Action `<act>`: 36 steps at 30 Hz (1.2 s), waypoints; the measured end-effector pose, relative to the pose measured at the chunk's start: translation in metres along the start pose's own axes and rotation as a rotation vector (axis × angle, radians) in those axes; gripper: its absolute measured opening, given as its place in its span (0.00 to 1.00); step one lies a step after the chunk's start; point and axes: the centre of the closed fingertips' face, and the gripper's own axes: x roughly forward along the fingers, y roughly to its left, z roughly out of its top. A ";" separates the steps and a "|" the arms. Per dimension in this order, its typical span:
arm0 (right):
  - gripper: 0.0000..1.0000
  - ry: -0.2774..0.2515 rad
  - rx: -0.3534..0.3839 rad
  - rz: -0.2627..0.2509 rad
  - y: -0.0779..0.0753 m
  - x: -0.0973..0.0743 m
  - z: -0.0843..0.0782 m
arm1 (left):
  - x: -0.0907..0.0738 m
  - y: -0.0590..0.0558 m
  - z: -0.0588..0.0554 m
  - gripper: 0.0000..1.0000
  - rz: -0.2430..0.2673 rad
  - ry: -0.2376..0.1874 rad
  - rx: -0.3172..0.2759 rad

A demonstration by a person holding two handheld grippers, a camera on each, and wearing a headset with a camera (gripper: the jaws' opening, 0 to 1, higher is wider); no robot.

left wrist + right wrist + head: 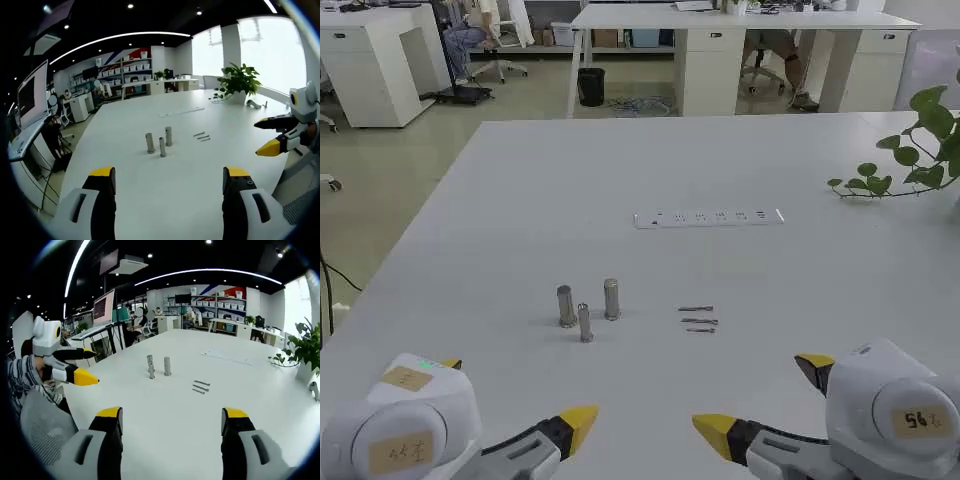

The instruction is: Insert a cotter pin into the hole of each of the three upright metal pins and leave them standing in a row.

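Three upright metal pins (585,323) stand in a loose cluster on the white table (520,180), also seen as metal pins (162,147) and metal pins (167,366). Three small cotter pins (699,320) lie flat to their right, the same cotter pins (202,136) and cotter pins (200,386). My left gripper (515,392) hovers open and empty near the table's front edge, well short of the pins; its own view shows the left gripper (169,175). My right gripper (763,398) is open and empty beside it, shown as the right gripper (171,415).
A white power strip (708,217) lies beyond the pins. A potted plant (910,150) trails over the far right of the table. Office desks and chairs stand behind. Bare table surface surrounds the pins.
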 end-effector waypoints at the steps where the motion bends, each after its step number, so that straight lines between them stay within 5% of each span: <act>1: 0.77 -0.002 0.011 0.002 0.000 0.000 0.000 | 0.000 0.000 0.000 0.86 -0.001 0.000 0.000; 21: 0.75 -0.017 0.022 0.031 0.011 0.000 0.007 | -0.015 0.012 -0.004 0.84 0.041 -0.006 -0.019; 36: 0.75 -0.024 0.011 0.043 0.005 0.003 0.011 | -0.016 0.016 -0.003 0.83 0.061 -0.012 -0.019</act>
